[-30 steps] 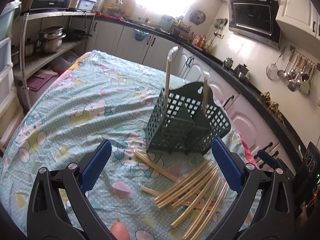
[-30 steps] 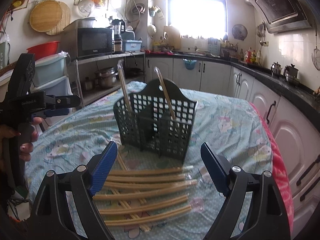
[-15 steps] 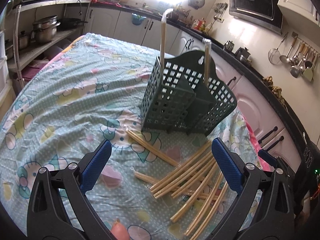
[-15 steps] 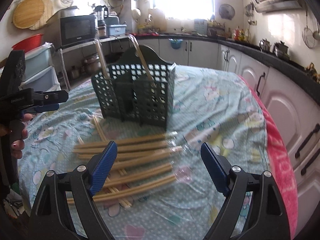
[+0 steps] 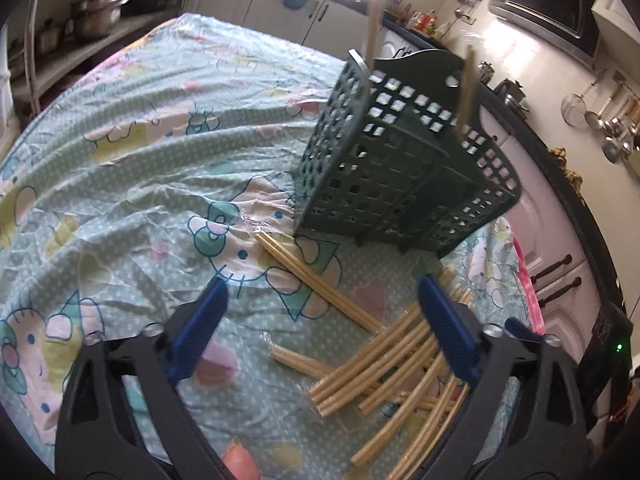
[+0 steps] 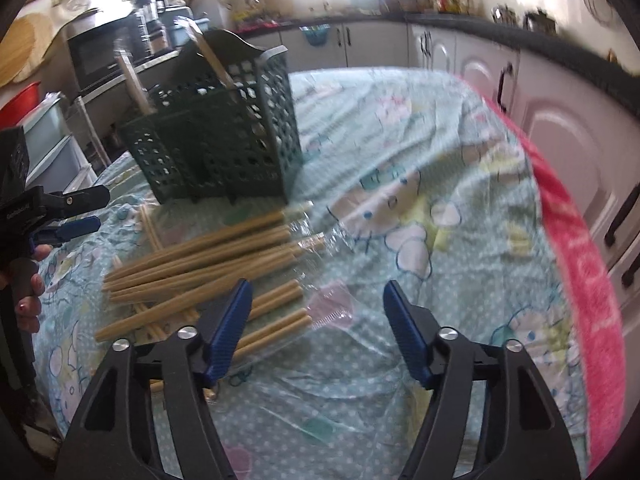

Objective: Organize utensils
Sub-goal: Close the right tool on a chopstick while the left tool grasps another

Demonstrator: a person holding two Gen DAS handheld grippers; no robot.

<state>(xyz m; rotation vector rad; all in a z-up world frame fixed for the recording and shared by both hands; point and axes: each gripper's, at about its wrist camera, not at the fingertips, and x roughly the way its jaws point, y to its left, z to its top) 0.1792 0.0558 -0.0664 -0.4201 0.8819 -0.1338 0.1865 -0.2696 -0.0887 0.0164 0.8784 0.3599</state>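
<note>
Indoors, kitchen | cartoon-print tablecloth (image 5: 132, 152) fills frame | green basket (image 5: 400, 176) upper centre | white cabinets (image 6: 560, 120) right | both grippers, left (image 5: 320, 328) and right (image 6: 318, 320), spread apart, empty.

Left gripper (image 5: 320, 320) and right gripper (image 6: 316, 316) hover, jaws spread.

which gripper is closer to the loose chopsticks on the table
Right. The right gripper hangs over the ends of the chopsticks, its left finger overlapping them. The left gripper hovers beside the pile.
</note>
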